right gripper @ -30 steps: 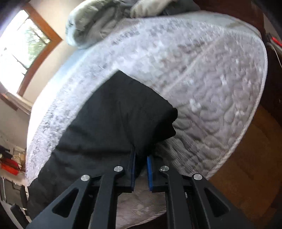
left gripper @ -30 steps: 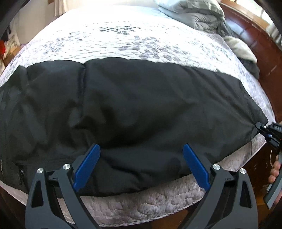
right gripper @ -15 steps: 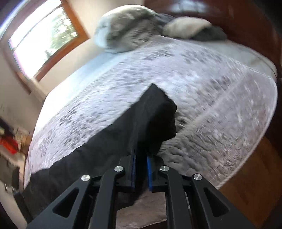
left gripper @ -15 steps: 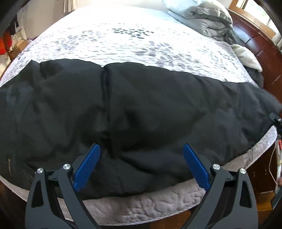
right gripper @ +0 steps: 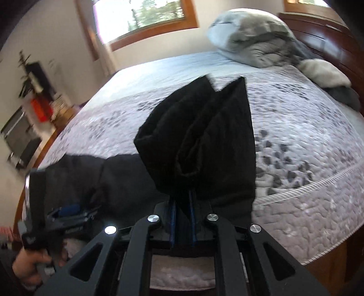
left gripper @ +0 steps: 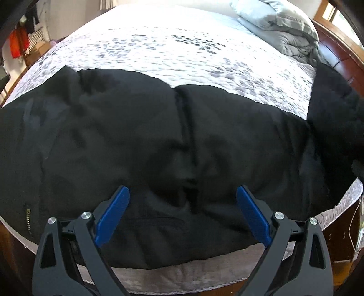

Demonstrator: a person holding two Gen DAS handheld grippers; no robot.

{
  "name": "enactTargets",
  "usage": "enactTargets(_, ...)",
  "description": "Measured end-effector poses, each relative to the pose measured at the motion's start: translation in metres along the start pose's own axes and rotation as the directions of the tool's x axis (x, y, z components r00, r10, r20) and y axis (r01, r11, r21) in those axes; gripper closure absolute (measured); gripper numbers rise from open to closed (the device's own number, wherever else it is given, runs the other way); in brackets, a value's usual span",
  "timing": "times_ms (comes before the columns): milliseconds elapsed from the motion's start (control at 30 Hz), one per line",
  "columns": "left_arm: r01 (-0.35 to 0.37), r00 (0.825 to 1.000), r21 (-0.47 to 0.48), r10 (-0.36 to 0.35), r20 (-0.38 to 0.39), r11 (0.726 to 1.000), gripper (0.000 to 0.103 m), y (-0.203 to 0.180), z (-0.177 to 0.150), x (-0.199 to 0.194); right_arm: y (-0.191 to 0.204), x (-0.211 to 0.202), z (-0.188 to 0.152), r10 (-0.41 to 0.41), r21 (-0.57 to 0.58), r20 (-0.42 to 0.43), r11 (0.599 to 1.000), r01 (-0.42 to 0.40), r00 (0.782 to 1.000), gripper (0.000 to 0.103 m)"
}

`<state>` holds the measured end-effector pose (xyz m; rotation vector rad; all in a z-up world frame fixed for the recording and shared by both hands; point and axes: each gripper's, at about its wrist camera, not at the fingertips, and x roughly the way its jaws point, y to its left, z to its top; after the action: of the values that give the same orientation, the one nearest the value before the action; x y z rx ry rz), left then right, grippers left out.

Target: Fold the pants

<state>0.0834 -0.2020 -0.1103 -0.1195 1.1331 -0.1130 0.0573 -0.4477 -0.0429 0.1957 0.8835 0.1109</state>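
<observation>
Black pants (left gripper: pixel 159 141) lie stretched across the near edge of the bed, folded lengthwise, with a zipper pocket at the far left. My left gripper (left gripper: pixel 183 213) is open and empty, hovering over the pants' middle near the bed's front edge. My right gripper (right gripper: pixel 182 205) is shut on the leg end of the pants (right gripper: pixel 204 136) and holds it lifted above the bed, so the cloth stands up in folds. The lifted end shows at the right of the left wrist view (left gripper: pixel 334 118). The left gripper (right gripper: pixel 68 216) shows at lower left in the right wrist view.
The bed (left gripper: pixel 182 45) has a white and grey quilted cover. A grey folded duvet (right gripper: pixel 254 38) and a pale cushion (right gripper: pixel 325 72) lie by the dark wooden headboard (right gripper: pixel 323 34). A window (right gripper: pixel 145 16) is behind. Wooden floor lies below the bed's edge.
My right gripper has lifted the leg end off the bed's corner and swung it up and to the left over the bed. My left gripper has drifted left, still open.
</observation>
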Motion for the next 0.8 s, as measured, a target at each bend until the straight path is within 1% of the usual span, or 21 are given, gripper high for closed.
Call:
enactTargets(100, -0.020, 1.000, -0.011, 0.020, 0.011, 1.000, 0.008, 0.011, 0.001, -0.003, 0.014, 0.006, -0.005, 0.020, -0.040, -0.019, 0.999, -0.021, 1.000, 0.092)
enactTargets(300, -0.032, 0.999, -0.021, 0.033, 0.023, 0.999, 0.008, 0.024, 0.000, -0.010, 0.035, 0.008, -0.012, 0.087, -0.051, -0.027, 0.995, -0.088, 0.996, 0.092)
enactTargets(400, -0.037, 0.999, -0.030, 0.038, 0.032, 0.999, 0.008, 0.029, -0.001, -0.014, 0.043, 0.007, -0.012, 0.106, -0.069, -0.025, 0.992, -0.108, 0.994, 0.092)
enactTargets(467, -0.038, 0.998, -0.042, 0.040, 0.040, 0.998, 0.008, 0.034, -0.002, -0.018, 0.049, 0.006, -0.013, 0.137, -0.072, -0.024, 0.988, -0.139, 0.990, 0.092)
enactTargets(600, -0.034, 0.998, -0.066, 0.037, 0.045, 0.997, 0.008, 0.044, -0.001, -0.027, 0.071, 0.000, -0.016, 0.228, -0.127, -0.014, 0.965, -0.228, 0.974, 0.092)
enactTargets(633, -0.041, 0.998, -0.074, 0.045, 0.054, 0.996, 0.008, 0.049, 0.000, -0.031, 0.077, -0.001, -0.017, 0.249, -0.147, -0.017, 0.957, -0.249, 0.968, 0.092)
enactTargets(700, -0.078, 0.993, -0.087, 0.085, 0.077, 0.993, 0.008, 0.058, 0.001, -0.038, 0.087, 0.000, -0.020, 0.288, -0.167, -0.033, 0.943, -0.289, 0.957, 0.093)
enactTargets(800, -0.120, 0.988, -0.094, 0.128, 0.088, 0.988, 0.008, 0.069, 0.002, -0.044, 0.099, 0.011, -0.024, 0.303, -0.180, -0.078, 0.933, -0.313, 0.950, 0.093)
